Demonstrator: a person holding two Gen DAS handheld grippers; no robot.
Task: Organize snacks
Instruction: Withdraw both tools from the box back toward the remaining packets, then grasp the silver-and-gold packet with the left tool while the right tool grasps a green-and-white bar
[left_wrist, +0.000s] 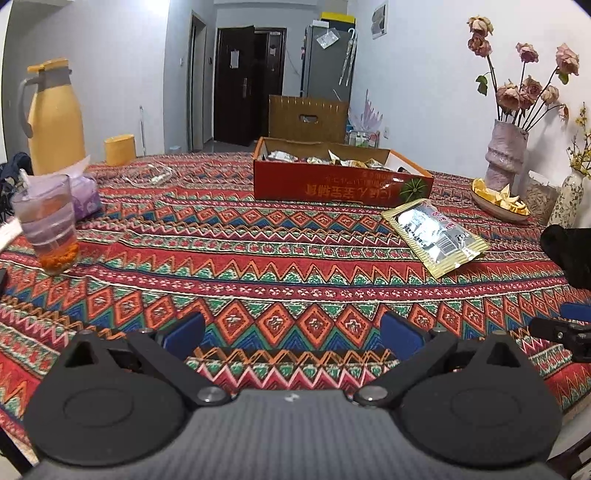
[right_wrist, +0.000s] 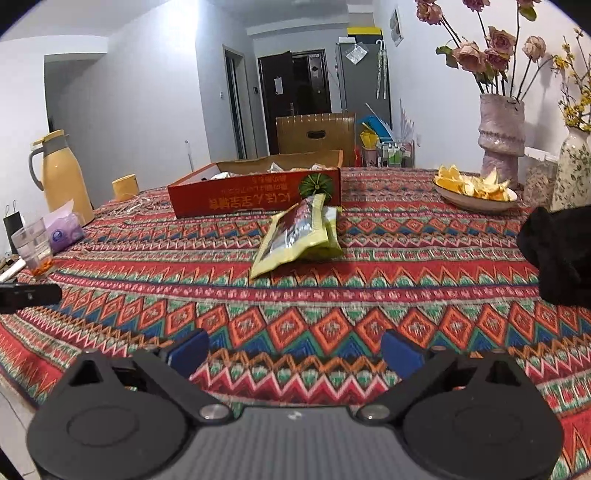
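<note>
From the left wrist, the pouch lies flat on the table, foil face up with a yellow-green border and a barcode, just in front of the right corner of the red box and apart from it. The right wrist shows what that view does not: the pouch is really a small pile, one glossy packet leaning on a second yellow-green one beneath it. It also looks into the box from its end, a shallow cardboard tray with crinkled wrappers inside; which snacks they are I cannot make out.

Both pairs of fingers stand wide apart with nothing between them: the left gripper and the right gripper each show blue pads on black arms over the woven zigzag cloth. No earlier look, so only that.

Only the left view shows the clear glass close up, with orange bits at the bottom. A dish of orange peel sits by the rough, pinkish vase of dried roses. A black shape at each picture's right edge is cut off.
</note>
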